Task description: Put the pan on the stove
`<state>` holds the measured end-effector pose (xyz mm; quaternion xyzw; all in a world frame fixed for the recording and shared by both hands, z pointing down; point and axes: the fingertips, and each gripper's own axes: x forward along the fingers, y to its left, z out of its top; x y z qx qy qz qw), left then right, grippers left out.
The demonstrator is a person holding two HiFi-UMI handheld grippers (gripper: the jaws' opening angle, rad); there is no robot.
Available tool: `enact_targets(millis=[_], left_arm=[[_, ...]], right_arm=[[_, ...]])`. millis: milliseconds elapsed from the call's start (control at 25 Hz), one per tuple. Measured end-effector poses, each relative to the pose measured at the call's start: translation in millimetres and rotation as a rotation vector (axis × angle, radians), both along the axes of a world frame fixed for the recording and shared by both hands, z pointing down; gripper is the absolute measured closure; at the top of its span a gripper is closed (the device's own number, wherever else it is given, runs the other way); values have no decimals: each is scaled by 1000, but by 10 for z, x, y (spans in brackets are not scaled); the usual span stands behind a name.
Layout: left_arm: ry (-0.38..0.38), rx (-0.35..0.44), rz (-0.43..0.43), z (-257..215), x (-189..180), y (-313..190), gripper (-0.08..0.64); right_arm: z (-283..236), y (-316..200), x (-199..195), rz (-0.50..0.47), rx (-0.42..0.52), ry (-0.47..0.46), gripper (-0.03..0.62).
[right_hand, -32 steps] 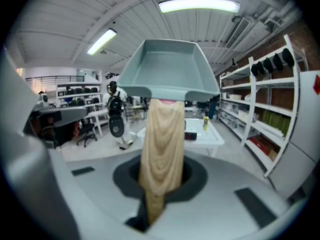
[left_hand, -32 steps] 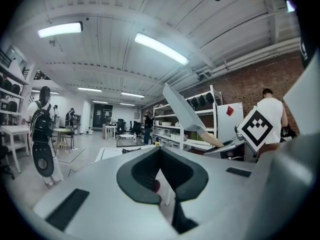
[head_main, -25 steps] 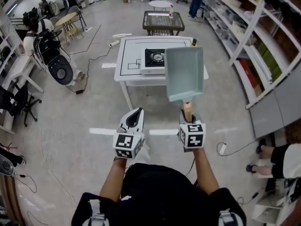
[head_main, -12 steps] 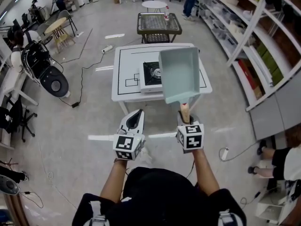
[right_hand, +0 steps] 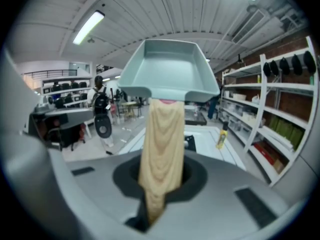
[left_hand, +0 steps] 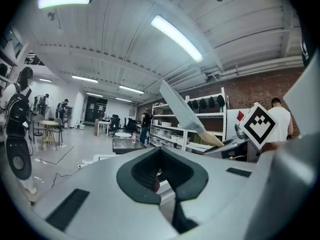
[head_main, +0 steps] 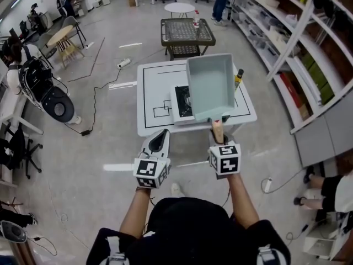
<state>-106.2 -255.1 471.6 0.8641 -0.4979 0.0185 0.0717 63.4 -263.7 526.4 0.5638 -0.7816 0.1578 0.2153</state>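
A pale green square pan (head_main: 210, 87) with a wooden handle (head_main: 217, 130) hangs in the air in front of me, and my right gripper (head_main: 220, 146) is shut on that handle. In the head view the pan overlaps the right side of the small gas stove (head_main: 181, 101), which stands on the white table (head_main: 151, 90). The right gripper view shows the pan (right_hand: 167, 74) tilted up, its handle (right_hand: 161, 144) running down between the jaws, and the stove (right_hand: 191, 143) low behind it. My left gripper (head_main: 158, 139) is shut, holds nothing, and stays left of the pan.
A yellow bottle (head_main: 238, 78) stands at the table's right edge. Behind the table is a dark wire table (head_main: 187, 32). Shelving (head_main: 309, 54) runs along the right. Cables (head_main: 96, 101) lie on the floor at left, near a person with equipment (head_main: 33, 76).
The table and stove have come nearer in the head view. The held pan now overlaps the stove's right side instead of sitting short of it. Both grippers keep their grip state.
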Motion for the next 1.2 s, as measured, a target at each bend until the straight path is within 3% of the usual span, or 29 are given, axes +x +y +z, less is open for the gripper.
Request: enact_targets(millis=[680, 1200], left_arm=[[-17, 2, 80, -7, -32, -602, 534], [-22, -12, 31, 61, 188, -913, 534]], right_arm=[[95, -479, -137, 48, -25, 3, 548], [449, -797, 77, 15, -133, 0, 548]])
